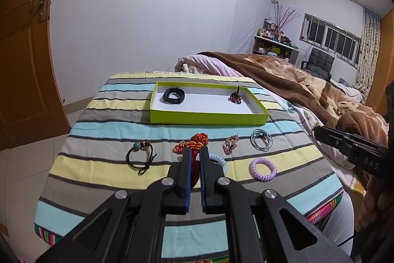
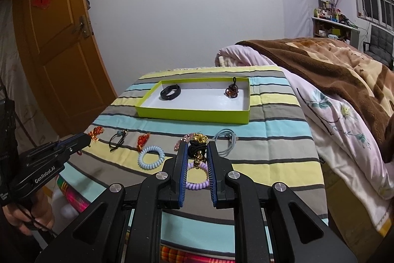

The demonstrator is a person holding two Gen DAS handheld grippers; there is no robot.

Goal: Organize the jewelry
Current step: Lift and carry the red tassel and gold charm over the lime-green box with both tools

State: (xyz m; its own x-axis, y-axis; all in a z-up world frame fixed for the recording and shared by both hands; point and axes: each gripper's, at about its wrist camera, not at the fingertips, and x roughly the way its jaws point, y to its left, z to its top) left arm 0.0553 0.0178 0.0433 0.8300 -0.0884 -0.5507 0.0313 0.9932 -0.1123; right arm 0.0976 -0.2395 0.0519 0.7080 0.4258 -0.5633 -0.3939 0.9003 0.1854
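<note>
My left gripper (image 1: 195, 152) is shut on a red beaded hair tie (image 1: 200, 139), held just above the striped cloth. In the right wrist view, the left gripper (image 2: 86, 138) shows at the left with the red tie (image 2: 96, 131) at its tip. My right gripper (image 2: 197, 147) is shut on a black hair tie with gold beads (image 2: 197, 152). A green tray (image 1: 209, 118) at the back holds a black band (image 1: 173, 95) and a dark beaded tie (image 1: 236, 97).
On the cloth lie a black tie with a teal bead (image 1: 139, 157), a second red piece (image 2: 142, 139), a pink beaded tie (image 1: 230, 144), grey-blue ties (image 1: 261, 139), a purple spiral tie (image 1: 262, 168) and a light blue spiral tie (image 2: 151, 157). A bed with a brown blanket (image 2: 332, 70) lies right; a door (image 2: 56, 53) stands left.
</note>
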